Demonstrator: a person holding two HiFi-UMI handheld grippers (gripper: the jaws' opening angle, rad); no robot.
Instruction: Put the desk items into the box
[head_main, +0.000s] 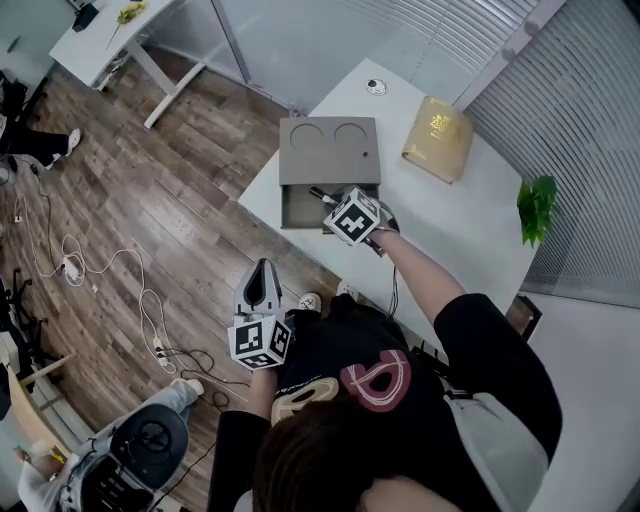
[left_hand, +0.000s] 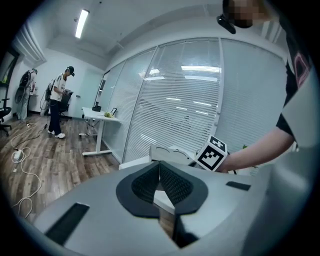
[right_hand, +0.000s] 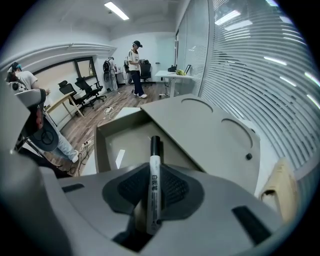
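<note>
White black-capped marker pen (right_hand: 154, 192) is clenched in the right gripper (right_hand: 153, 170)'s fingers (right_hand: 174, 188) over the open grey box (head_main: 329, 150); the left gripper (left_hand: 160, 170)'s fingers (left_hand: 176, 184) are closed, empty.

The left gripper (left_hand: 160, 172) is holding its ribbed pads pressed together, with nothing lying between them. Past the jaws a white desk (left_hand: 134, 162) is showing, and the grey box (left_hand: 167, 151) is sitting on it. A checkered marker cube (left_hand: 212, 153) is hovering just beside the box — a forearm (left_hand: 252, 150) is reaching in behind it from the right. Slatted blinds (left_hand: 185, 105) are filling the glass wall beyond. Far off at the left a person (left_hand: 60, 107) is standing on the wood floor (left_hand: 45, 155) near another table (left_hand: 100, 116) — loose cables (left_hand: 22, 165) are trailing across the boards.
</note>
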